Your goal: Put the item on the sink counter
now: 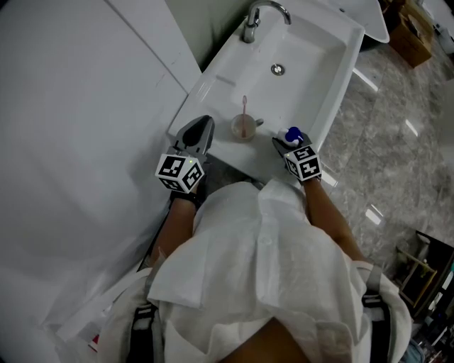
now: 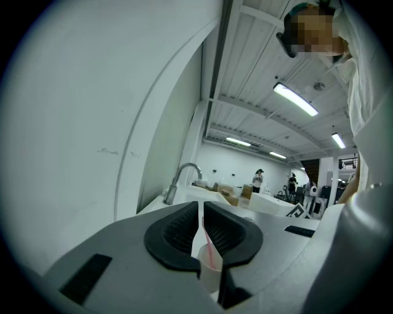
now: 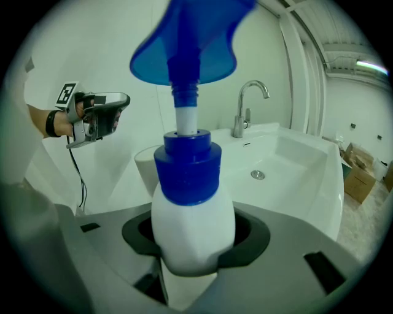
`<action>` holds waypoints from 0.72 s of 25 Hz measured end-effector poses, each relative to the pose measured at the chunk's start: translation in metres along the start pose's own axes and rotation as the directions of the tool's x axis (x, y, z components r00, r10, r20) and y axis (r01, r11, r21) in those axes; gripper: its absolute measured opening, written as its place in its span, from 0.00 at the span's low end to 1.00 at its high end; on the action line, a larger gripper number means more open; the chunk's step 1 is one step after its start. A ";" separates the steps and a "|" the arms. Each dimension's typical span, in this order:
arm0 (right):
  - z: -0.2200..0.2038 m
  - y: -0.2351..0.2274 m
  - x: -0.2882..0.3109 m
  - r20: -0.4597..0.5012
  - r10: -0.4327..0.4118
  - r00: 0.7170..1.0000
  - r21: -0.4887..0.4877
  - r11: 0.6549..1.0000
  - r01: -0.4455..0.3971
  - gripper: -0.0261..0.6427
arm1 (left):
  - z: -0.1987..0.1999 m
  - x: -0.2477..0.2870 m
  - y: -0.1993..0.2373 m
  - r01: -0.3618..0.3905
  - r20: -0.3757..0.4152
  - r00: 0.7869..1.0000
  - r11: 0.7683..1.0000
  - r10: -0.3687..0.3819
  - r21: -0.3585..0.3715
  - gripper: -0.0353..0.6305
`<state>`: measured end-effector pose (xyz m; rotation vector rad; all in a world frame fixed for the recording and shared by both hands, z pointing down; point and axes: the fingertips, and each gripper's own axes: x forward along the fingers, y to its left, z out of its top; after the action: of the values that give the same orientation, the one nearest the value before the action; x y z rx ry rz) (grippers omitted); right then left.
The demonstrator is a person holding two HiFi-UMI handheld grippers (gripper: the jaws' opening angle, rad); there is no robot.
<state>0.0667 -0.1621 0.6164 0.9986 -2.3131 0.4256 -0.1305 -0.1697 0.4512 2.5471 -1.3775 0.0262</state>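
Note:
A white pump bottle (image 3: 193,214) with a blue pump head (image 1: 293,133) stands upright in my right gripper (image 3: 195,245), which is shut on its body at the front edge of the white sink counter (image 1: 213,92). Left of it on the counter is a clear cup (image 1: 243,129) holding a pink toothbrush (image 2: 207,242). In the right gripper view the cup (image 3: 147,165) shows behind the bottle. My left gripper (image 1: 201,125) is to the left of the cup, apart from it, shut with nothing held. Past its jaws (image 2: 201,211) the cup (image 2: 210,270) is seen.
The basin (image 1: 305,49) with its drain (image 1: 278,69) and a chrome faucet (image 1: 255,18) lies beyond the cup. A white curved wall (image 1: 71,106) rises on the left. A grey marble floor (image 1: 397,127) is on the right, with cardboard boxes (image 1: 411,35) far off.

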 end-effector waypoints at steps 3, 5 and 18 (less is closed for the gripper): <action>0.000 0.001 0.001 0.008 -0.001 1.000 -0.028 1.000 0.002 0.33 | -0.001 0.001 0.001 0.000 0.000 1.000 1.000 0.000 -0.001 0.11; -0.001 0.002 0.001 0.017 -0.005 1.000 -0.049 0.999 0.006 0.33 | -0.003 0.002 0.001 0.001 0.000 1.000 1.000 -0.001 -0.004 0.11; -0.002 0.004 0.001 0.023 -0.016 1.000 -0.091 0.996 0.018 0.33 | -0.005 0.002 0.001 0.003 0.001 1.000 1.000 -0.003 -0.009 0.11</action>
<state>0.0638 -0.1593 0.6181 0.9830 -2.3198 0.3010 -0.1295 -0.1708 0.4565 2.5423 -1.3711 0.0183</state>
